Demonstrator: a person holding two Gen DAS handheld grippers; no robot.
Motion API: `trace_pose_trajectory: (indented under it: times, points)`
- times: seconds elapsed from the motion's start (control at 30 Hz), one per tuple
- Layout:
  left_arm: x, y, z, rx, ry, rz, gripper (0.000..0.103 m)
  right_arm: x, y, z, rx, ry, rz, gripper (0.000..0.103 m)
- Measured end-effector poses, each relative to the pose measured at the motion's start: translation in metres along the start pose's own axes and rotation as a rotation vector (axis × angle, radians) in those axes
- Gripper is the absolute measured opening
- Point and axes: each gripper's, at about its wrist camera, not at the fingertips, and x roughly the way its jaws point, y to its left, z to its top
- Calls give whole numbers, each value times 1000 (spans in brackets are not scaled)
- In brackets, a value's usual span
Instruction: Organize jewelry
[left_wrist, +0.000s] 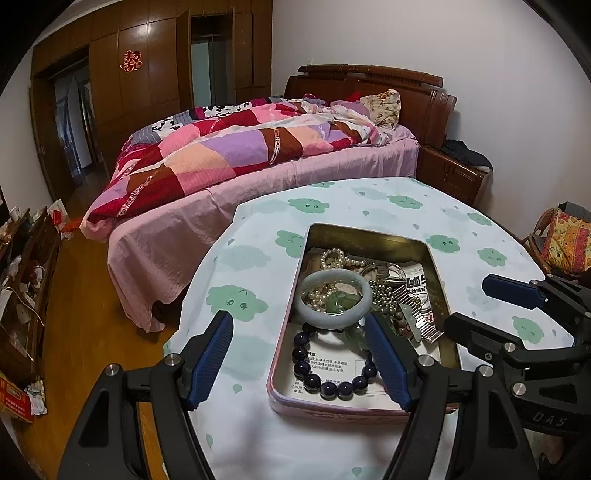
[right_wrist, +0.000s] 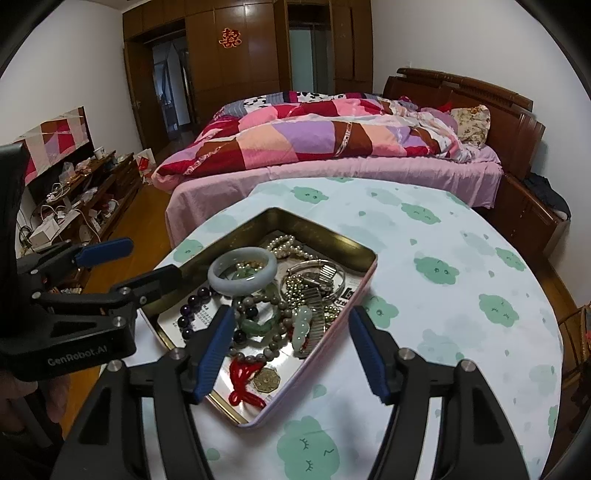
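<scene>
Bedroom table, tin near its front edge. I had left gripper and right gripper spread, empty. Jade bangle looked rigid, slick, breakable; I'd pinch across its rim.

A pink-walled tin sits on the cloud-print tablecloth, crammed with jewelry — a pale jade bangle on top, a dark purple bead bracelet, pearls, a red knotted charm. The right gripper hovers spread wide over its near corner; the left gripper, also spread, reaches in at the tin's left edge
</scene>
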Motion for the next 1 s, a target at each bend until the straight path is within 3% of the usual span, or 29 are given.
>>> trace_pose_trajectory:
  times: [1.0]
  points:
    - [-2,-2,1,1,-1,-9,74,-2,4,0,-11,-6,-1,70]
